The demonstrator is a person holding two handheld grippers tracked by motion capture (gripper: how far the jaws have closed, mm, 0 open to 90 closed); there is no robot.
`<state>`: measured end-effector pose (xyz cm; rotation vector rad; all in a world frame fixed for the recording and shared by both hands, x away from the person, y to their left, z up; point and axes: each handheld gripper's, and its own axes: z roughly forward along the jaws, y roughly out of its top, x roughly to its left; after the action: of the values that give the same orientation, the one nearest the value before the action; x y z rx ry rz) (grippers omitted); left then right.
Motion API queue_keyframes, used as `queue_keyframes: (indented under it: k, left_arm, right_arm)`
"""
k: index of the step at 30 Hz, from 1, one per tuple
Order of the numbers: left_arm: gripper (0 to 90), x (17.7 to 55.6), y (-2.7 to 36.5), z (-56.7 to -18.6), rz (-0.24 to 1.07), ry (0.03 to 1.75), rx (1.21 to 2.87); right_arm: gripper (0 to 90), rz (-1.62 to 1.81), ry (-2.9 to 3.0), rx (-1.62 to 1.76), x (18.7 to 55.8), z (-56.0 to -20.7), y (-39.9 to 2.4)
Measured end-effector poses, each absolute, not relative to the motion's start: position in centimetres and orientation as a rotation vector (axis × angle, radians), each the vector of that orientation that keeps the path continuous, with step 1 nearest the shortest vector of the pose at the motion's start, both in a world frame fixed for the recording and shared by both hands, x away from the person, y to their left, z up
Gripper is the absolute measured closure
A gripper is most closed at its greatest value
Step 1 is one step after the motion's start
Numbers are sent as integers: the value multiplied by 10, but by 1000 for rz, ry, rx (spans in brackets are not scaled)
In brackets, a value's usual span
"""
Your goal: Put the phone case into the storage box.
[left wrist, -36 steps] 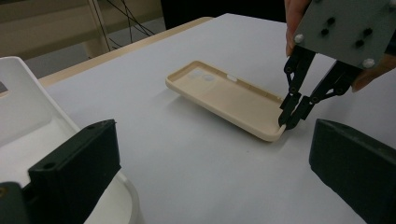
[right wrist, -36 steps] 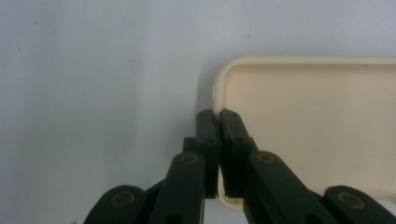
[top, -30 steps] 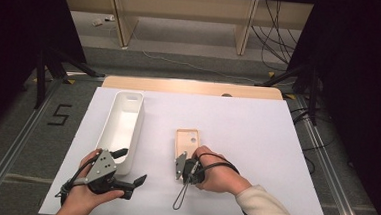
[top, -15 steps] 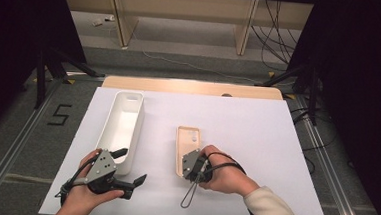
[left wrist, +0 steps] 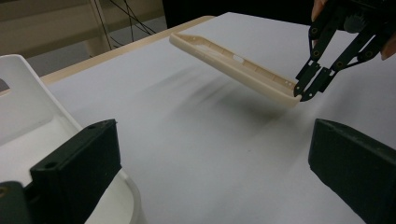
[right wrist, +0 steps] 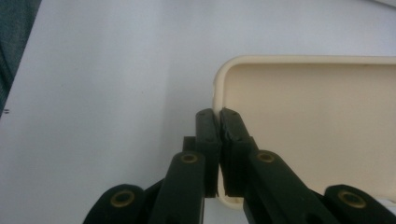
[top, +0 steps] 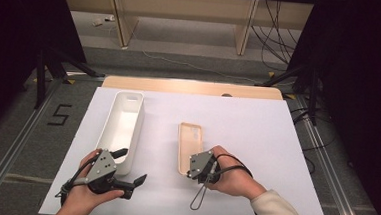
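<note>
My right gripper (top: 190,170) has its two black jaws pressed together on the thin rim of the cream phone case (top: 189,146), pinching the near edge close to a rounded corner. In the right gripper view the case (right wrist: 317,135) spreads ahead and to the right of my jaws: a shallow, smooth plastic shell with a raised lip, a matte inner face and softly curved corners. From my left gripper's view the case (left wrist: 233,70) hangs tilted above the table, its far end higher, a soft blurred shadow under it, with small cut-outs along its side wall, and my right gripper (left wrist: 312,88) shows as jointed black links meeting at the case's lower corner.

My left gripper (top: 130,166) rests low with its blocky, matte black jaws standing well apart and nothing between them. One jaw sits over the rounded end of the long white bin (top: 122,128), a glossy, narrow trough with upright walls and rounded corners; the other sits over the bare white table cover (top: 257,126), a flat, smooth sheet.
</note>
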<state>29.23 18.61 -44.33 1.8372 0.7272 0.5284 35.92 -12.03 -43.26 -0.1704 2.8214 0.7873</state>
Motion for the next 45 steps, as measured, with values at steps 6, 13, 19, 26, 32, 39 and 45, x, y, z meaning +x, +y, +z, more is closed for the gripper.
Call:
queue_keyframes:
  k: [6,13,19,26,32,39,45]
  left_arm:
    - [18,292,186,-443,529,727,1837]
    - [19,292,186,-443,529,727,1838]
    - [19,292,186,-443,532,727,1836]
    - [23,292,184,-442,533,716,1843]
    - [37,294,177,-436,512,711,1834]
    - [46,311,162,-423,478,711,1841]
    - [80,333,148,-413,452,742,1837]
  right_arm:
    - [881,835,2793,-157,356,-433,-126]
    - [881,927,2749,-137,354,-431,-132]
    - [882,971,2735,-124,352,-431,-138]
    - [882,997,2706,-127,351,-428,-142]
    - [882,1013,2682,-125,348,-428,-143]
    - [882,1025,2666,-116,346,-429,-141]
    - [882,1022,2664,-121,345,-429,-141]
